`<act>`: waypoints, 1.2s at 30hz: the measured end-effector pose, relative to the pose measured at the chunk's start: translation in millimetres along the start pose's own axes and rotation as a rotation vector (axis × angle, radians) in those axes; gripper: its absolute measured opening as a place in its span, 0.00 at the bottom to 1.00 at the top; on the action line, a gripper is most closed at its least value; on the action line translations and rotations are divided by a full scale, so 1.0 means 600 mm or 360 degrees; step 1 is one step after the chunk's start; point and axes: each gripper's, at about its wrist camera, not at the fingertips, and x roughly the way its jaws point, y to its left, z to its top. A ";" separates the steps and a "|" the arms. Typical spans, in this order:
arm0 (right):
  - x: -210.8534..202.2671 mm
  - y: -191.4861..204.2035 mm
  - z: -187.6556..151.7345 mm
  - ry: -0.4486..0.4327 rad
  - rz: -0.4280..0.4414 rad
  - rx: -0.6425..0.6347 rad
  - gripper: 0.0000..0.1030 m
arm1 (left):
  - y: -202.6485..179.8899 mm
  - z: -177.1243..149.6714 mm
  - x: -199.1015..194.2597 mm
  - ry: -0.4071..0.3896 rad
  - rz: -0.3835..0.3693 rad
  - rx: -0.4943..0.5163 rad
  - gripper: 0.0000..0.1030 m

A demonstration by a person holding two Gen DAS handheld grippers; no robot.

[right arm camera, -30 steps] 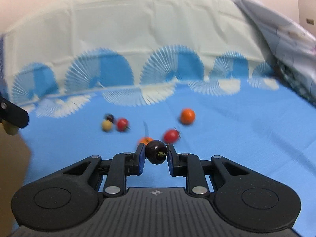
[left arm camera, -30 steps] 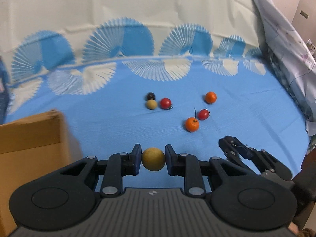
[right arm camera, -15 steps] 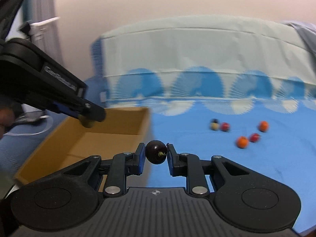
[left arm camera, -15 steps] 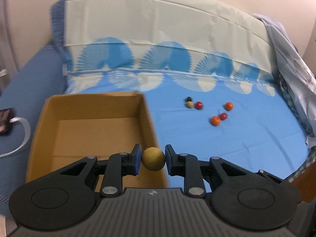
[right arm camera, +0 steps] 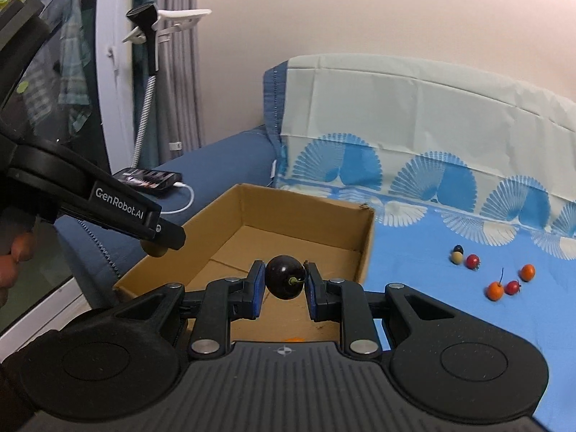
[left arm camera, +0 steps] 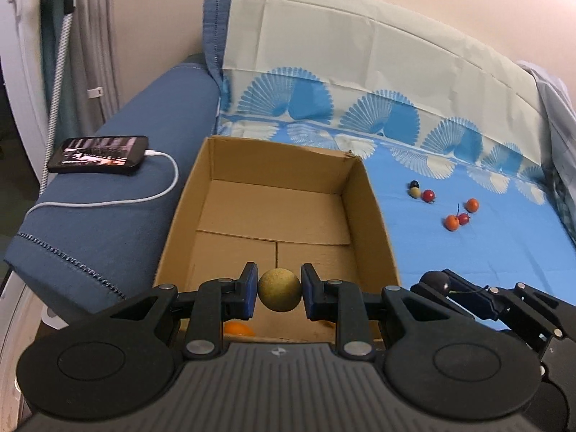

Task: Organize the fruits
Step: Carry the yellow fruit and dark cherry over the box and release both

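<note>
My left gripper (left arm camera: 279,289) is shut on a yellow-tan round fruit (left arm camera: 279,289) and holds it above the near end of an open cardboard box (left arm camera: 367,194). An orange fruit (left arm camera: 238,328) lies in the box under the fingers. My right gripper (right arm camera: 284,278) is shut on a dark purple fruit (right arm camera: 284,277) above the box (right arm camera: 363,237); it also shows in the left wrist view (left arm camera: 437,280). Several small red, orange, tan and dark fruits (left arm camera: 451,221) lie on the blue sheet to the right, also in the right wrist view (right arm camera: 495,289).
A phone (left arm camera: 99,154) with a white cable (left arm camera: 108,201) lies on the dark blue sofa arm (left arm camera: 108,234) left of the box. The patterned sheet (left arm camera: 468,252) covers the seat. A wall and curtains stand behind.
Both grippers have swung left from the loose fruits on the sheet to above the cardboard box, each keeping its fruit.
</note>
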 end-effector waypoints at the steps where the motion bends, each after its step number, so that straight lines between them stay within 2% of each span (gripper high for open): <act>1: 0.000 0.006 -0.001 0.0006 0.0002 -0.0011 0.23 | 0.001 -0.001 -0.002 -0.0007 -0.0001 -0.0004 0.27; 8: -0.005 0.025 0.000 0.0018 -0.0001 -0.0068 0.23 | 0.013 -0.006 -0.010 -0.0035 -0.0030 -0.0017 0.27; 18: 0.009 0.030 -0.002 0.0066 0.0004 -0.0084 0.23 | 0.019 -0.005 0.005 -0.0005 -0.0018 -0.0043 0.27; 36: 0.071 0.021 -0.009 0.0178 0.0023 -0.0070 0.23 | 0.035 0.006 0.085 0.0124 0.0018 -0.0067 0.27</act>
